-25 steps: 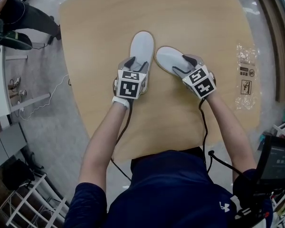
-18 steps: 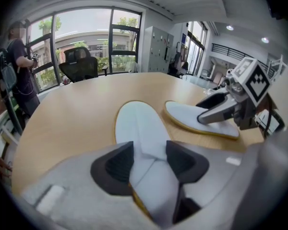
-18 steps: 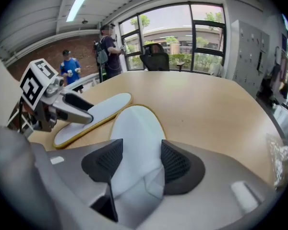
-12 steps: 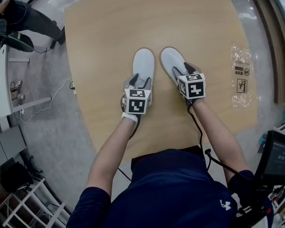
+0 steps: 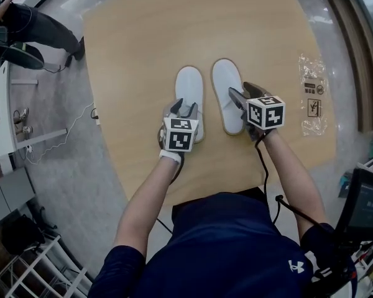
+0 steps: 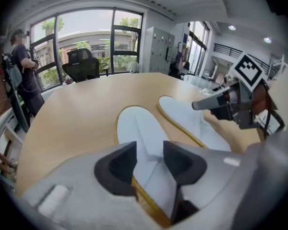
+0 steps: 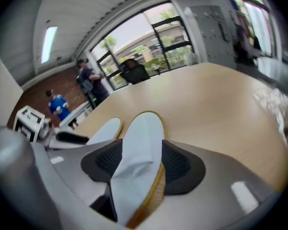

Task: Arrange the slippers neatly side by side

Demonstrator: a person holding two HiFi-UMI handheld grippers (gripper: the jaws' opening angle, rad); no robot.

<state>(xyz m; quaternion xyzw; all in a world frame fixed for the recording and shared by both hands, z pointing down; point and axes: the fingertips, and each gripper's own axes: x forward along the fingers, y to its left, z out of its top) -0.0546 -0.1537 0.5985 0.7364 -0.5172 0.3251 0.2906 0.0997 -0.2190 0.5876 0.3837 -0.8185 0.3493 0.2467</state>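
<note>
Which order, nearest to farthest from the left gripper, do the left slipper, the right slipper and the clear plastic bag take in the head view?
1. left slipper: between the jaws of the left gripper, which are closing on it.
2. right slipper: just to its right, side by side.
3. clear plastic bag: far right, near the edge of the table.

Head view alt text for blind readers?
Two white slippers lie side by side on a table. The jaws of the left gripper are closing on the left slipper; those of the right gripper are opening, the right slipper between them.
</note>
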